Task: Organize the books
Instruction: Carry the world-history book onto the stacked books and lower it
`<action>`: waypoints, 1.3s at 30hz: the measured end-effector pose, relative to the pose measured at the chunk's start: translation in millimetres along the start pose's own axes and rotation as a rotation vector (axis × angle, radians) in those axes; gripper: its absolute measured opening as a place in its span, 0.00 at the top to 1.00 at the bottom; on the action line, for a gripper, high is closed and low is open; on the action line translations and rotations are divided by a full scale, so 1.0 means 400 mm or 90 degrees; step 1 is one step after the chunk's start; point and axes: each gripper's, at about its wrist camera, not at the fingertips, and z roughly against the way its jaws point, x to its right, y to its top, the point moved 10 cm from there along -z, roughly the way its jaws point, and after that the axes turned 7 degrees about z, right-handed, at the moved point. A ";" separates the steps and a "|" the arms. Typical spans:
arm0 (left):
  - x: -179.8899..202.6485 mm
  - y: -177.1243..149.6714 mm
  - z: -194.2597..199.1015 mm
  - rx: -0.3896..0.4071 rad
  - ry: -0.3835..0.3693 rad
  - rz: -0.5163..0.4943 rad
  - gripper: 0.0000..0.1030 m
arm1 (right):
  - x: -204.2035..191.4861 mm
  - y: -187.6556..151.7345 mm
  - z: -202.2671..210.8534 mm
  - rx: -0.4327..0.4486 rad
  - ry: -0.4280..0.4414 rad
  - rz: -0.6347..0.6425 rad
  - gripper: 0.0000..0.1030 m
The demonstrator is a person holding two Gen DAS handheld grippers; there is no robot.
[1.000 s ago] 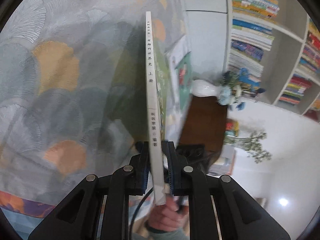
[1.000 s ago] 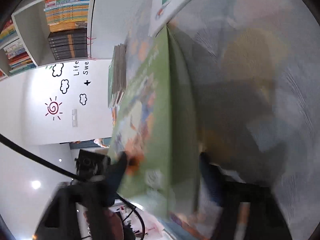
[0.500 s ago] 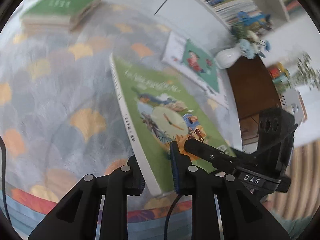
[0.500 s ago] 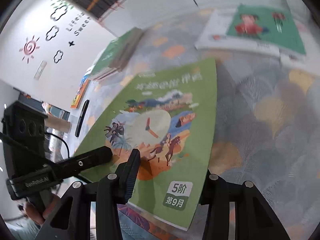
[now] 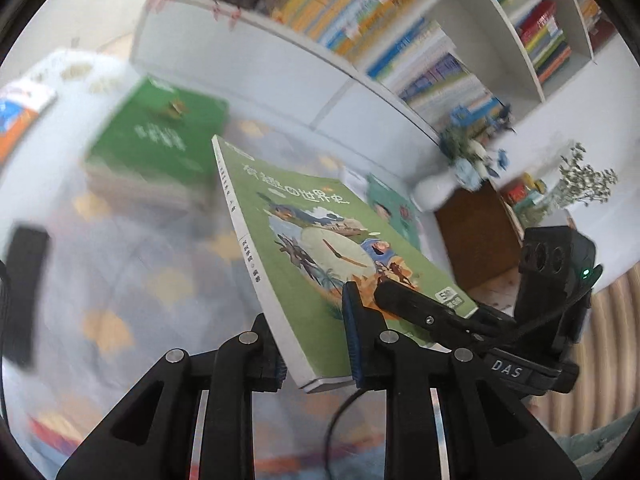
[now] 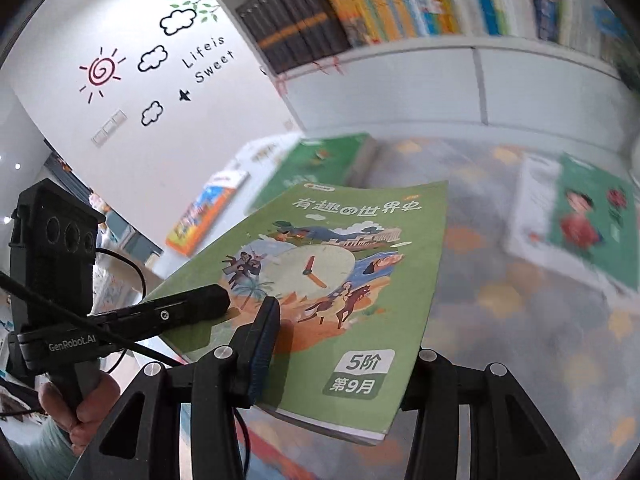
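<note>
Left wrist view shows the green world-history book (image 5: 320,248) lifted clear of the patterned tabletop (image 5: 132,280), cover up; a second ago it stood on edge, spine pinched. The left gripper (image 5: 314,350) has just been easing open, though the book's spine corner sits between its fingers (image 5: 352,336) and seems lightly held. The right gripper (image 6: 344,356) has closed on the book's lower edge. Ahead lies the stack of green books (image 5: 156,152), probably the drop spot, with the bookshelf (image 5: 360,12) behind.
</note>
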 end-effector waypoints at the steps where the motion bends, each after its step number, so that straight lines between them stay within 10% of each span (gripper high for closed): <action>1: -0.030 0.027 0.000 0.004 0.013 -0.006 0.76 | -0.020 0.030 -0.036 0.002 -0.002 0.001 0.56; 11: -0.340 0.237 -0.090 -0.007 0.025 0.046 0.76 | -0.093 0.166 -0.384 -0.055 -0.047 -0.022 0.56; 24: -0.447 0.371 -0.178 -0.025 0.046 0.078 0.70 | 0.000 0.262 -0.553 -0.108 -0.044 -0.176 0.53; 29: -0.436 0.428 -0.164 0.001 0.062 0.058 0.68 | -0.035 0.329 -0.531 -0.057 -0.101 -0.092 0.47; 35: -0.521 0.313 -0.127 -0.025 0.136 0.065 0.71 | 0.019 0.208 -0.579 -0.185 -0.040 -0.175 0.39; 39: -0.522 0.061 -0.094 -0.120 0.108 0.070 0.71 | -0.034 0.003 -0.446 -0.203 0.021 -0.120 0.39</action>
